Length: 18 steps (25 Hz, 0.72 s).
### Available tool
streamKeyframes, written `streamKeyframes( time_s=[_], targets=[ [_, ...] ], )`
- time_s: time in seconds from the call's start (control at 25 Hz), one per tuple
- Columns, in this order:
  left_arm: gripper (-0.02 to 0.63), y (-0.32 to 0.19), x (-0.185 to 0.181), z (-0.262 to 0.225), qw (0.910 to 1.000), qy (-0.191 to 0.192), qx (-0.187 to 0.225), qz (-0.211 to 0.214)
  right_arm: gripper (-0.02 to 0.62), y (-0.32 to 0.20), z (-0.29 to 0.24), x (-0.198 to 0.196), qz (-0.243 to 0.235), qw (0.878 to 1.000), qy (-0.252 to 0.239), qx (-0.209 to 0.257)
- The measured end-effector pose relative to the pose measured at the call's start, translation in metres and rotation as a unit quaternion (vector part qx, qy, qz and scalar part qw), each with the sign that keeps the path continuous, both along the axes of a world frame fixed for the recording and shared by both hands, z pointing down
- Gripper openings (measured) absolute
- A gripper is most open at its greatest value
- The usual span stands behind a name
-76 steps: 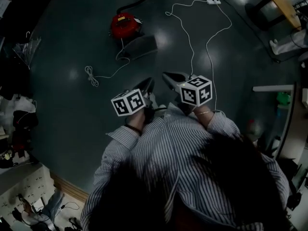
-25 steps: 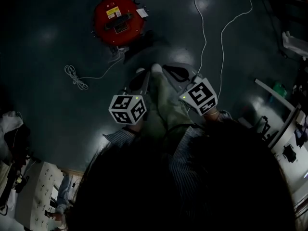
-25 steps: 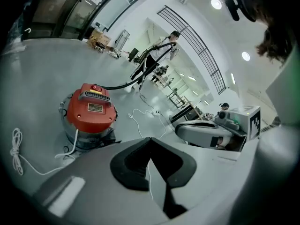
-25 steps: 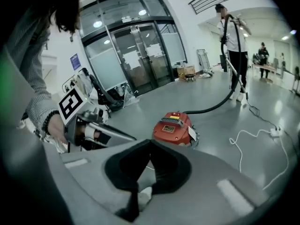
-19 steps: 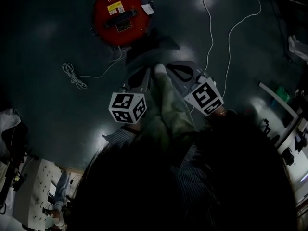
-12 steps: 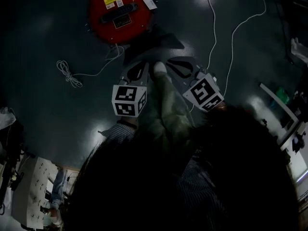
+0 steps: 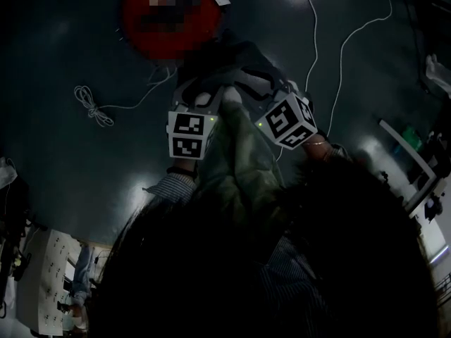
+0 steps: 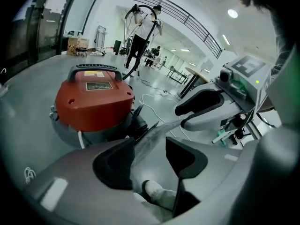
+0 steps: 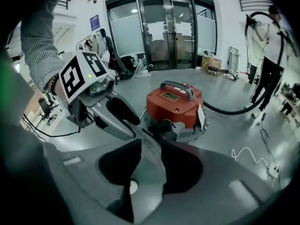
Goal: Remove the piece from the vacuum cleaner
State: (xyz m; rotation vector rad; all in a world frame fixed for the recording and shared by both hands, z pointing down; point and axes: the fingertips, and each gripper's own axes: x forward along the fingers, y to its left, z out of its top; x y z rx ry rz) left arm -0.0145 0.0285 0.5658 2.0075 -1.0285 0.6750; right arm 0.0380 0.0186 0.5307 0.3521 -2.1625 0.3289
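Red vacuum cleaner [image 7: 137, 27] sits just ahead of both sets of jaws in the head view, with the left gripper [image 7: 201, 96] and right gripper [image 7: 255, 84] side by side.

Left gripper view: the jaws are opening and the pads press on nothing. The flat grey piece [image 8: 157, 129] at the vacuum's base lies just beyond the tips.

Right gripper view: the jaws are opening and hold nothing. The piece is straight ahead of the gap.
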Motion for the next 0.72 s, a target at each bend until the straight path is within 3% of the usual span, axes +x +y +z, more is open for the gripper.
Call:
streamKeyframes(
  time_s=[0.12, 0.28, 0.52, 0.72],
  targets=[
    [0.236, -0.003, -0.004, 0.010, 0.9999, -0.012, -0.010, 0.002, 0.146, -0.005, 0.011, -0.001, -0.012, 1.000, 0.019, 0.012],
    [0.241, -0.002, -0.002, 0.024, 0.9981, -0.038, -0.028, 0.038, 0.163, -0.008, 0.026, -0.002, -0.041, 0.998, 0.044, 0.017],
    [0.239, -0.002, 0.002, 0.038, 0.9933, -0.074, -0.039, 0.081, 0.170, -0.006, 0.052, -0.002, -0.123, 0.987, 0.103, 0.018],
    [0.210, -0.004, -0.001, 0.048, 0.9913, -0.091, -0.046, 0.083, 0.170, -0.009, 0.066, -0.001, -0.133, 0.983, 0.122, 0.018]
  ],
)
